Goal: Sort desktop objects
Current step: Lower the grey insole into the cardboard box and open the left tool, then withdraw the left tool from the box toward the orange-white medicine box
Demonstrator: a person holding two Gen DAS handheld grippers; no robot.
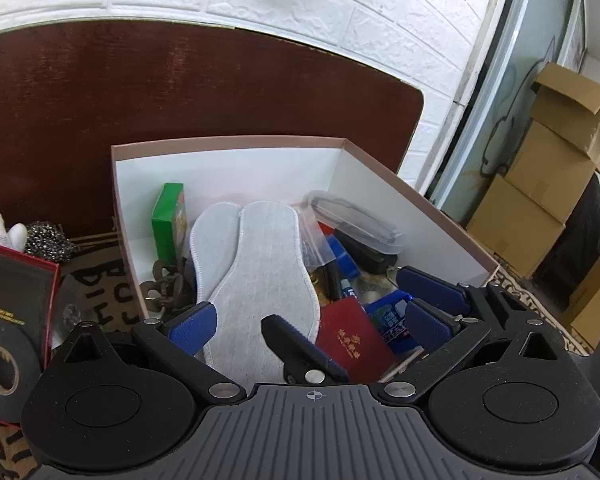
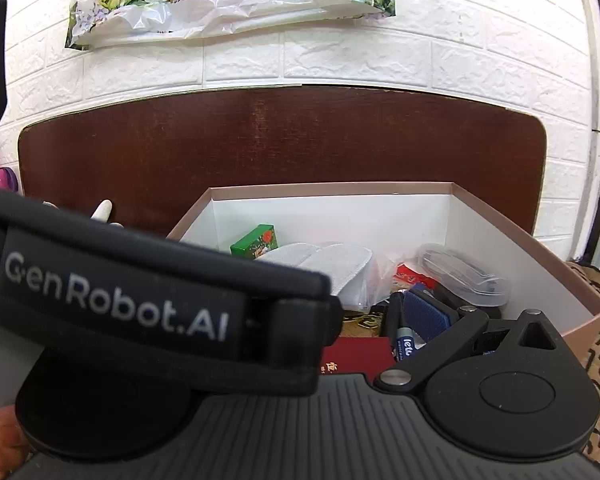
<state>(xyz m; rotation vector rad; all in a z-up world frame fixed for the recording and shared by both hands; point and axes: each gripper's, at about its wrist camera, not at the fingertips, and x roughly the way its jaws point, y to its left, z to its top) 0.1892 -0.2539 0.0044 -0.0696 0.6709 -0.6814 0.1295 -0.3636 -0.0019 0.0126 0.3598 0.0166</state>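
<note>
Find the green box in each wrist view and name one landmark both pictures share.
Left wrist view: green box stands upright at the carton's far left, left of the grey insoles.
Right wrist view: green box lies centre, beside the insoles.
Shared landmark: the white-lined carton.

"GenRobot.AI" stands in white on the black strap (image 2: 116, 304) crossing the right wrist view.

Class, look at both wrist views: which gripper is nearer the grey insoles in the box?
Left. The left gripper hangs open right over the grey insoles, one pad beside their edge. The right gripper sits open further right, over the red booklet.
</note>
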